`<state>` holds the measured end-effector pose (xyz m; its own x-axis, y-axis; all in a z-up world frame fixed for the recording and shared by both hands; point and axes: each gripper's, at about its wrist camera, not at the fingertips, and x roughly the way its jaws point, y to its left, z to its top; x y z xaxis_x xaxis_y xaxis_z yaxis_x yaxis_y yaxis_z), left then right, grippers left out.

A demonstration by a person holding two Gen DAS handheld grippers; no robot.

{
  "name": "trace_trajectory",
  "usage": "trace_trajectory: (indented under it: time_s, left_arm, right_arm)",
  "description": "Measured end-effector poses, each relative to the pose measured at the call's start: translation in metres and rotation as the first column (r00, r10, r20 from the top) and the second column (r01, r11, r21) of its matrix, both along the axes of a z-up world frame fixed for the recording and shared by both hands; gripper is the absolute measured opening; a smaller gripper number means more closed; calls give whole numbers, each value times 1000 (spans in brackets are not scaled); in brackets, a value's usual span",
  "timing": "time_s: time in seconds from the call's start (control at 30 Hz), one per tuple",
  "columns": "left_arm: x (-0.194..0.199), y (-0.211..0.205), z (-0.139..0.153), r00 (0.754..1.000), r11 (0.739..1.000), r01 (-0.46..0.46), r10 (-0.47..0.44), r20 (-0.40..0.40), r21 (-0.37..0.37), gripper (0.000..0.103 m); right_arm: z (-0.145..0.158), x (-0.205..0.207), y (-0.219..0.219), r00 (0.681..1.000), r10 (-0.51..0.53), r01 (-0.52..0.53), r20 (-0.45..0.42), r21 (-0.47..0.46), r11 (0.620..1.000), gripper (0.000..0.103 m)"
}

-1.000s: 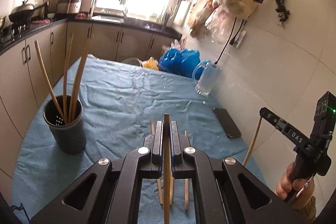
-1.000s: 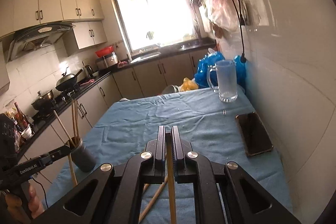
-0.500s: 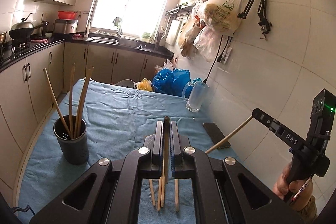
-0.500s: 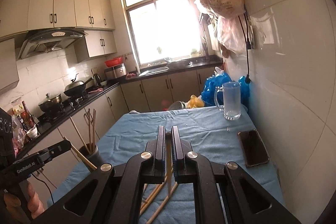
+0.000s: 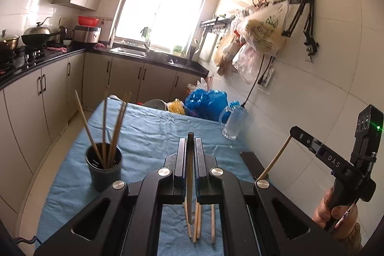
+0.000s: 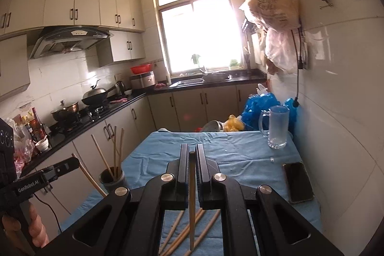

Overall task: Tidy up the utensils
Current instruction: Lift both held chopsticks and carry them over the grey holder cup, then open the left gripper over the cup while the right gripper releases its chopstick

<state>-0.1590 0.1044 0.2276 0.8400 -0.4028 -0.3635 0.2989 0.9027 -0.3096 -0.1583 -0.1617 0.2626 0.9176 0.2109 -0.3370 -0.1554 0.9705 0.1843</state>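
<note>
A dark round utensil holder (image 5: 103,166) stands at the left of the blue-clothed table (image 5: 148,136) with three wooden chopsticks upright in it; it also shows in the right wrist view (image 6: 112,178). My left gripper (image 5: 190,143) is shut on one wooden chopstick (image 5: 190,184), held above the cloth. My right gripper (image 6: 191,150) is shut on another chopstick (image 6: 192,203), also lifted; from the left wrist view that chopstick (image 5: 276,157) hangs from the right gripper. Several loose chopsticks (image 5: 199,220) lie on the cloth below the jaws, also in the right wrist view (image 6: 182,232).
A glass mug (image 6: 276,126) stands at the far right of the table, a black phone (image 6: 297,181) lies near the right wall. Blue and yellow bags (image 5: 206,104) crowd the far end. Kitchen counters run along the left.
Both grippers have risen and tilted up, each carrying its chopstick, so the table looks farther below. The holder and loose chopsticks have not moved.
</note>
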Motion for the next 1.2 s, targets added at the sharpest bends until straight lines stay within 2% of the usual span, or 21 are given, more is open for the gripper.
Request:
trace_trajectory:
  time_s: [0.23, 0.5, 0.77, 1.03, 1.2]
  left_arm:
    - [2, 32, 22, 1000, 1000, -21, 21, 14, -16, 5]
    - [11, 75, 60, 994, 997, -78, 79, 71, -18, 5]
    - [35, 108, 88, 980, 986, -164, 160, 119, 24, 5]
    - [82, 124, 84, 976, 977, -203, 197, 91, 62, 5]
    - [121, 126, 54, 982, 980, -190, 191, -4, 57, 5]
  right_arm:
    - [17, 15, 26, 998, 63, -63, 7, -1, 998, 6]
    - [48, 41, 68, 987, 154, -154, 41, -3, 988, 6]
    - [75, 80, 121, 967, 241, -244, 77, 20, 970, 6]
    - [73, 126, 171, 949, 308, -312, 68, 45, 949, 6]
    - [48, 154, 192, 948, 318, -319, 17, 48, 947, 6]
